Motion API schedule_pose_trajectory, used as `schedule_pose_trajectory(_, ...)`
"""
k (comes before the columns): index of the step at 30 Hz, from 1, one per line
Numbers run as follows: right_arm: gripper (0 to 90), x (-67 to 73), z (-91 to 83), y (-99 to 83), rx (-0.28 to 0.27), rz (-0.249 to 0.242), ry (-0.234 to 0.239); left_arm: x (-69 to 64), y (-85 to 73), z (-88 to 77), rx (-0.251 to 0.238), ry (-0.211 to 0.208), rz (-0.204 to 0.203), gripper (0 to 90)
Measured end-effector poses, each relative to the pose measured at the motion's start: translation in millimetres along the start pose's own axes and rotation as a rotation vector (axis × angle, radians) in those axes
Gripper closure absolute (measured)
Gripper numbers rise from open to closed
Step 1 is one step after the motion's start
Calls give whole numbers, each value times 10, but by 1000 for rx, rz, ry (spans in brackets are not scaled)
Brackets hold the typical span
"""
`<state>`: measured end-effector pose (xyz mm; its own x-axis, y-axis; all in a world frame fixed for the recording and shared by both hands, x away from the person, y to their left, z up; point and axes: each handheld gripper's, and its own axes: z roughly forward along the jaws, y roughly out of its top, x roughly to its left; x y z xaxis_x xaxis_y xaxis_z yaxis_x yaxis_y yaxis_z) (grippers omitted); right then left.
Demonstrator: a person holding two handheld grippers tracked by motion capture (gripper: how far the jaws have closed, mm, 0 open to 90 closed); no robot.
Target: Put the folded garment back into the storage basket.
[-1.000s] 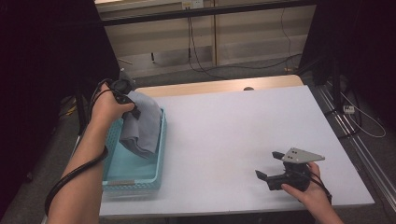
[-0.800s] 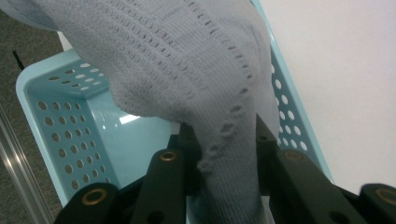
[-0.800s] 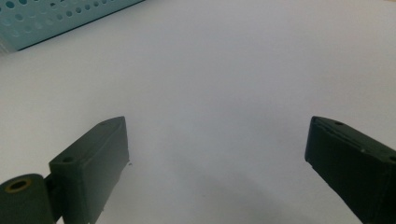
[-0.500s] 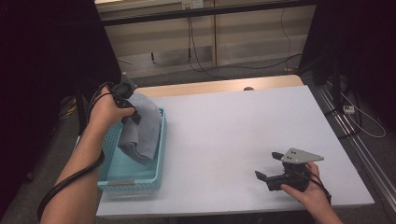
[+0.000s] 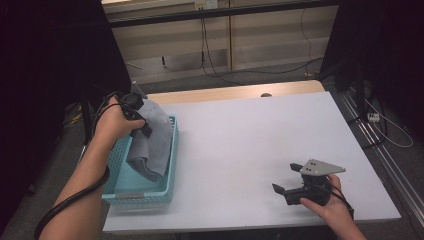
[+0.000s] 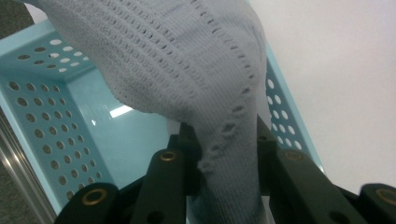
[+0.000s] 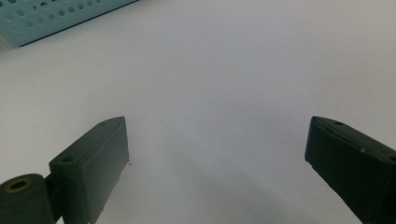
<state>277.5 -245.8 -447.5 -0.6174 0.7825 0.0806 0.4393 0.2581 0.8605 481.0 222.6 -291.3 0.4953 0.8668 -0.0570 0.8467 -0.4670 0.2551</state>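
White table (image 5: 250, 145) bears a teal basket (image 5: 170, 165), grey floor (image 5: 250, 77) beyond

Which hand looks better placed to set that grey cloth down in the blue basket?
Left. The left gripper already pinches the grey cloth over the blue basket. The right gripper sits open, far across the table.

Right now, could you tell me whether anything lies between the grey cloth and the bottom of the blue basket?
Nothing visible does. The left gripper holds the grey cloth over the blue basket, whose floor beneath looks bare.
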Motion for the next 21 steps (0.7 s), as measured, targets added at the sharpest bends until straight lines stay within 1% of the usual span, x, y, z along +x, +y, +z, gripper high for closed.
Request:
schedule_pose_trajectory(1, 57, 2, 0, 0, 1, 2, 1, -7, -8, 5, 5, -6, 0, 734)
schedule_pose_trajectory(3, 57, 5, 0, 0, 1, 2, 0, -20, -20, 10, 10, -4, -1, 734)
schedule_pose_trajectory(7, 57, 9, 1, -1, 0, -1, 1, -23, -51, 3, 10, -16, -5, 734)
schedule_pose_trajectory(10, 57, 12, 4, -1, 3, -2, 1, -25, -75, -2, 13, -23, -16, 734)
schedule_pose_trajectory(21, 57, 18, 6, 1, 4, -6, 3, -18, -145, 6, 21, -47, -36, 734)
